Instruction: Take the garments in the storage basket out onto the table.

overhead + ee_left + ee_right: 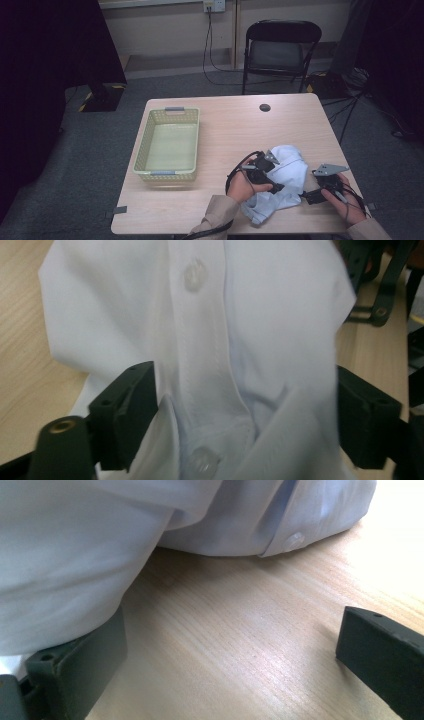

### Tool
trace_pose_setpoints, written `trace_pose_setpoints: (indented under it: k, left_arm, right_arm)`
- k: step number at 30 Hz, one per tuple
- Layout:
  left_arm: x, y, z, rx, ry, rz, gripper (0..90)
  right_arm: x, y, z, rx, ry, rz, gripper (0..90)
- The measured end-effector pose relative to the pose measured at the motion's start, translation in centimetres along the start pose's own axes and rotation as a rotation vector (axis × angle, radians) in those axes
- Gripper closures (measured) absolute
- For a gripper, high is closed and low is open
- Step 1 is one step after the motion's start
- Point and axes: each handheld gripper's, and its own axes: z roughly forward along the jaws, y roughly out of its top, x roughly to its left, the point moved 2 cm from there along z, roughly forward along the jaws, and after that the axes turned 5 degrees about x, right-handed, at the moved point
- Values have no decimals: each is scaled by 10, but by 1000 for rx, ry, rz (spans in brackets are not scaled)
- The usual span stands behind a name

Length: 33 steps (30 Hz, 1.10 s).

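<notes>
A white button-up shirt (289,172) lies crumpled on the wooden table (225,130) near its front right. My left gripper (270,180) rests on the shirt's left side. In the left gripper view the shirt (280,315) shows its button placket running between the wide-apart jaws, so the left gripper (247,435) is open with loose cloth in the gap. My right gripper (306,196) sits low at the shirt's right edge. In the right gripper view the right gripper (230,655) is open over bare wood, and the shirt (75,555) drapes over its left jaw.
A pale yellow plastic basket (141,145) stands on the table's left half. A dark round cable hole (265,107) is near the far edge. Behind the table is a black folding chair (280,50), with cables on the floor to the right.
</notes>
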Motion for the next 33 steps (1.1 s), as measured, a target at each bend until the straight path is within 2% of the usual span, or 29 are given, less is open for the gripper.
trace_pose_setpoints:
  k: [4, 9, 12, 15, 18, 21, 33]
  left_arm:
    - [1, 2, -10, -36, 1, -6, 113]
    - [2, 0, -19, -39, -4, -6, 59]
    - [3, -3, -24, -64, -24, -11, 31]
    - [6, -6, -29, -74, -27, -20, 23]
    - [6, -9, -33, -74, -47, -14, 26]
    - [7, -12, -37, -70, -39, -10, 26]
    - [8, -21, -47, -80, -59, -19, 26]
  right_arm:
    - [0, 0, 0, 0, 0, 0, 0]
    - [0, 0, 0, 0, 0, 0, 0]
    - [0, 0, 0, 0, 0, 0, 0]
    - [0, 0, 0, 0, 0, 0, 0]
    - [0, 0, 0, 0, 0, 0, 0]
    - [0, 0, 0, 0, 0, 0, 0]
    - [0, 0, 0, 0, 0, 0, 0]
